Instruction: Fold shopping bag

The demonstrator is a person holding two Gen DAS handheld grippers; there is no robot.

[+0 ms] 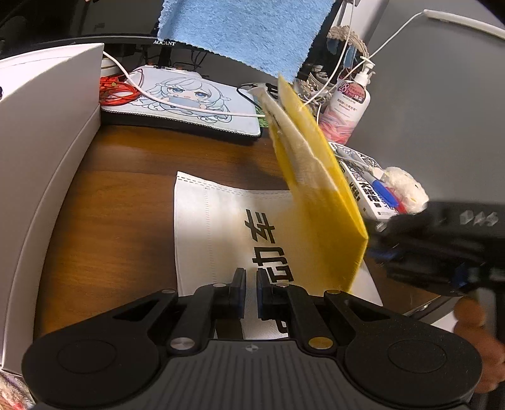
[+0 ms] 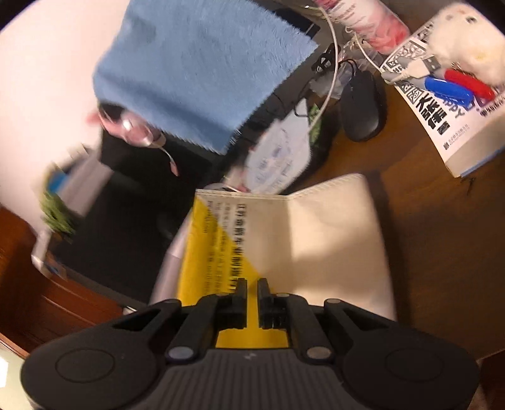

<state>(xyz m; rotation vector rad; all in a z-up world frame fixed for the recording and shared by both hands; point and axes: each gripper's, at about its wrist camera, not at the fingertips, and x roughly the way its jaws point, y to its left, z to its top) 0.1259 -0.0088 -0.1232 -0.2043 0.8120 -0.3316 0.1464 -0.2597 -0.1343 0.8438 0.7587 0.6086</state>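
My left claw (image 1: 251,291) sits low over the near edge of the bag (image 1: 217,227), which lies flat on the brown tabletop (image 1: 126,176) straight ahead of it. Its pads stand a narrow gap apart with white fabric showing between them — I cannot tell whether they pinch the bag or merely rest above it. Black printed characters run along the white panel just ahead of the left claw's fingertips.

To the right of the left claw, the bag's yellow flap (image 1: 318,176) stands lifted off the tabletop, tilted up and away, a pale handle strip lying against it. Its lower corner meets my right claw (image 1: 375,233), which comes in blurred from the right with a hand (image 1: 473,318) behind it.

From the right wrist view, the right claw (image 2: 251,293) has its pads close together with the bag's (image 2: 331,239) yellow edge running between them — clenched on the flap as far as I can judge, though the picture is smeared. Ahead of the right claw the cream inner side spreads open.

Beyond the left claw lie a mousepad (image 1: 189,97) and a hanging blue towel (image 1: 240,28); left of it, a white box (image 1: 41,132). Ahead-right of the right claw sit a mouse (image 2: 361,104) and a book (image 2: 448,104) with markers on it.
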